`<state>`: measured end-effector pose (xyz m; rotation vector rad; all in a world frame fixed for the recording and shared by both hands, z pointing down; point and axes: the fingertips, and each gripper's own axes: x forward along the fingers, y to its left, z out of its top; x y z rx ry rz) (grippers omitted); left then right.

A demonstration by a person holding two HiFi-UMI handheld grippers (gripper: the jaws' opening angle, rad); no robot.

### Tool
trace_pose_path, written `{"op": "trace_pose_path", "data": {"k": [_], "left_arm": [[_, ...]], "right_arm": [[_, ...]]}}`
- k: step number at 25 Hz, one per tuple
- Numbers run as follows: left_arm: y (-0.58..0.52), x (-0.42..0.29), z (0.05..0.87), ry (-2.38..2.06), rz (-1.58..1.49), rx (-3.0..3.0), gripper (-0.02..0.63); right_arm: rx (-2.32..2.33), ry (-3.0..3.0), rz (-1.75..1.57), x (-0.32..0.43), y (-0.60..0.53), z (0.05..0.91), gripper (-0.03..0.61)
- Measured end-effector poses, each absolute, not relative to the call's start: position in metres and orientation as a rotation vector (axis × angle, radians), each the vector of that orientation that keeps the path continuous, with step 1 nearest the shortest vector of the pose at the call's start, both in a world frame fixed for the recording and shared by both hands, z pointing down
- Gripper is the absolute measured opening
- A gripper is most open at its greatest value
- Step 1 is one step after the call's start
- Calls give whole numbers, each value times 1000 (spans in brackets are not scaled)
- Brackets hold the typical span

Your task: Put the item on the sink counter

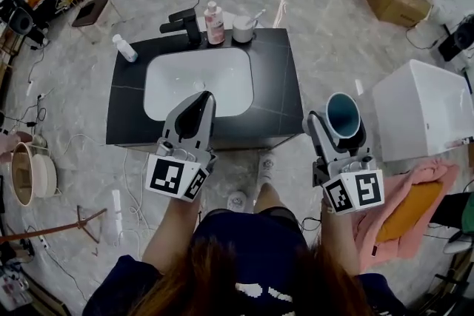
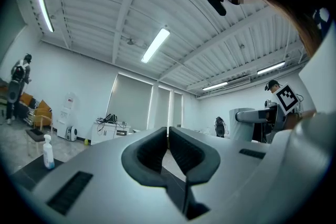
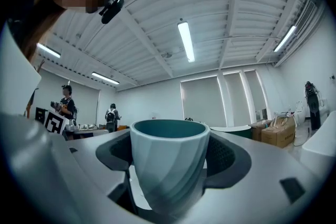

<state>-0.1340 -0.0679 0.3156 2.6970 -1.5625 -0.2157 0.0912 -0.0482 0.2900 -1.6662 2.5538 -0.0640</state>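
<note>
A teal cup (image 1: 343, 117) stands upright between the jaws of my right gripper (image 1: 338, 131), which is shut on it, held in the air off the right front corner of the black sink counter (image 1: 275, 70). In the right gripper view the cup (image 3: 169, 165) fills the gap between both pads, its mouth upward. My left gripper (image 1: 194, 115) hovers over the front edge of the white basin (image 1: 178, 81). Its jaws meet at the tips in the left gripper view (image 2: 168, 140), with nothing between them.
At the back of the counter stand a black faucet (image 1: 184, 24), a pink bottle (image 1: 214, 22) and a white cup with a toothbrush (image 1: 244, 28). A small white bottle (image 1: 124, 48) stands at the left back corner. A white box (image 1: 422, 107) and a pink cloth (image 1: 415, 207) lie right.
</note>
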Motion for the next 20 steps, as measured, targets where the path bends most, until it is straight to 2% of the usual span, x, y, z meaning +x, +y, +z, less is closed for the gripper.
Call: {"op": "trace_pose_path", "data": {"k": [11,20], "left_arm": [[-219,-90,310,-1737,-241,2614,28],[-293,-52,316,-1772,-209,2556,28]], "right_arm": [[-1473,2666,-40,134,-226,281,399],[-1400,2739,-148,165,-322,304,400]]}}
